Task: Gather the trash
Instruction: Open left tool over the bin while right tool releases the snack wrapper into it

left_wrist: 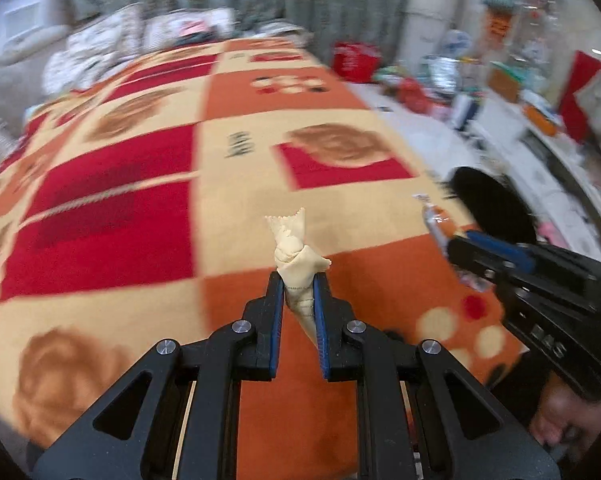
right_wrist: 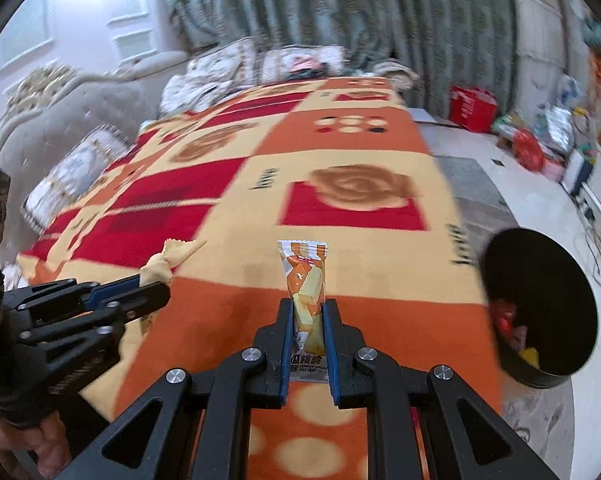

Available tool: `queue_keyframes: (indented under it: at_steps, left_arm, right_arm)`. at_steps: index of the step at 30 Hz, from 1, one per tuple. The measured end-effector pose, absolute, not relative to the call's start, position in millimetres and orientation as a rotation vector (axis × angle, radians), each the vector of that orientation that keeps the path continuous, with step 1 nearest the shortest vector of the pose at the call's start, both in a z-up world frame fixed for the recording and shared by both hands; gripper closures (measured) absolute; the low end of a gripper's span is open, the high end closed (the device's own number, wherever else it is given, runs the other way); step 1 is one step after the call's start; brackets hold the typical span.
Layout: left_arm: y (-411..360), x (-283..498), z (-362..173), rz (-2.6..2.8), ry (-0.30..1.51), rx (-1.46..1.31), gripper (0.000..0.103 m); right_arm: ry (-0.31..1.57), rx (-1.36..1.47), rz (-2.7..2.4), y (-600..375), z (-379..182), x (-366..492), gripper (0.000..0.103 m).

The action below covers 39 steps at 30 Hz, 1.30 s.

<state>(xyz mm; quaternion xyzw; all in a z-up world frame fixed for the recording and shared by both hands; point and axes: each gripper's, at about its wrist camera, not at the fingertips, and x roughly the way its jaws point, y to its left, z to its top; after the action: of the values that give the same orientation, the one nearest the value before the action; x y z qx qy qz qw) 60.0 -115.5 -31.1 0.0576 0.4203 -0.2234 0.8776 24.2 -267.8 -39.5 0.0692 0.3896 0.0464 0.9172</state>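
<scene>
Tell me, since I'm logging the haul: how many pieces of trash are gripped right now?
2: a cream twisted wrapper in the left tongs, an orange snack packet in the right tongs. More sits in the black bin, partly hidden.

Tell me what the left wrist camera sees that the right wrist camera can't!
Only the left wrist view shows the white shelf cluttered with things along the right wall.

Only the right wrist view shows the grey tufted headboard and the bits of trash lying inside the round black bin.

Both show the orange, red and cream patterned blanket, the left claw shut on a crumpled beige paper wrapper, and the right claw shut on an orange-and-white snack packet.
</scene>
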Motion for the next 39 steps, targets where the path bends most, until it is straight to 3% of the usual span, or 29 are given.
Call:
queue_keyframes:
  at_steps: [14,22,23,25,26,27,34,35,36,37,38,39]
  left_arm:
    - [-298,89,-30,-0.830,0.903,0.224,0.091]
    - [-367,104,-50,-0.932,0.956,0.258,0.088]
    - [-370,107,-53,-0.922,0.968,0.263,0.082]
    - [-369,111,-58,-0.882,0.973,0.270,0.060]
    - [-366,113,-58,-0.864,0.964,0.266,0.044]
    - [-362,113,-57,-0.858,0.954,0.259,0.038]
    - [-326,114,-33,-0.795,0.906,0.218,0.037]
    - [-315,111,-26,-0.764,0.886,0.220,0.032]
    - [-306,109,-23,-0.744,0.883,0.226,0.020]
    - [-296,107,-19,-0.715,0.887,0.240,0.014]
    - [-286,103,-15,-0.666,0.889,0.261,0.006]
    - [-275,99,-11,-0.611,0.880,0.278,0.005]
  right_arm:
    - [0.800,0.281,-0.172,-457,-47,14,0.089]
    - [0.832,0.343,-0.218,-501,-62,24,0.089]
    - [0.843,0.336,-0.228,-502,-65,27,0.088]
    - [0.859,0.336,-0.235,-501,-70,32,0.077]
    - [0.854,0.343,-0.236,-501,-71,32,0.069]
    - [0.850,0.347,-0.242,-501,-72,32,0.065]
    - [0.859,0.353,-0.252,-492,-55,23,0.065]
    - [0.872,0.359,-0.254,-489,-50,21,0.065]
    - [0.883,0.365,-0.256,-485,-44,17,0.062]
    - [0.896,0.368,-0.256,-480,-36,12,0.057]
    - [0.905,0.365,-0.255,-476,-29,7,0.036]
    - [0.920,0.347,-0.261,-467,-19,0,0.014]
